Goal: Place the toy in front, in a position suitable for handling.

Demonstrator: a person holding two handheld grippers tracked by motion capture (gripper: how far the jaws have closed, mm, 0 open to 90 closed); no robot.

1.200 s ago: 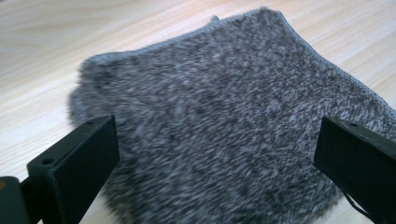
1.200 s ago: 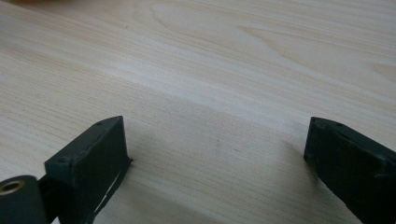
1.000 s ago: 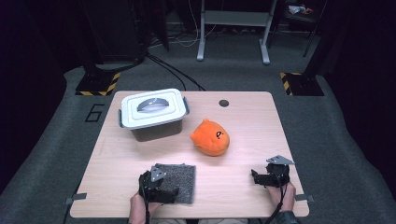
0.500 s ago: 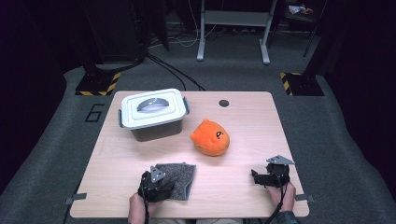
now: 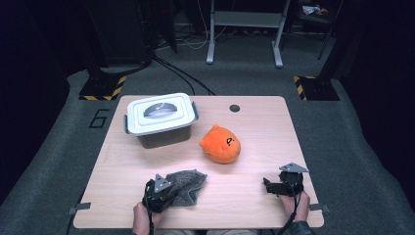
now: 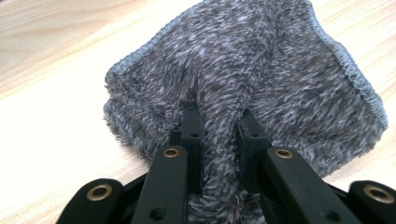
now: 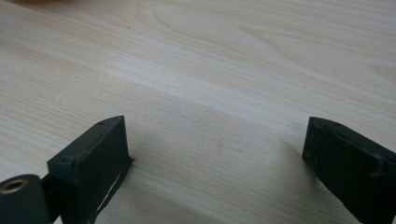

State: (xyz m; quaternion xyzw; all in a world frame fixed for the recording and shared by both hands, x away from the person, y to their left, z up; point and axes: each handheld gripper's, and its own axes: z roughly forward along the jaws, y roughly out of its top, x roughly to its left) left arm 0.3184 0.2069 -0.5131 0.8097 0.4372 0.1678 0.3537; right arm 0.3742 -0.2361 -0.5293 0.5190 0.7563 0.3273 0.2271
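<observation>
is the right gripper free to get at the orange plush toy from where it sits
Probably yes: the right gripper rests open and empty on the wooden table, with bare tabletop between it and the orange plush toy.

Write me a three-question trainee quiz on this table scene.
1. True or false: the left gripper pinches a fold of the grey cloth.
2. Which thing lies nearest the lidded box? A) orange plush toy B) right gripper
3. Fill in: the right gripper's jaws stand ____ over bare table.

Key: 1 true. 2 A. 3 open.
</observation>
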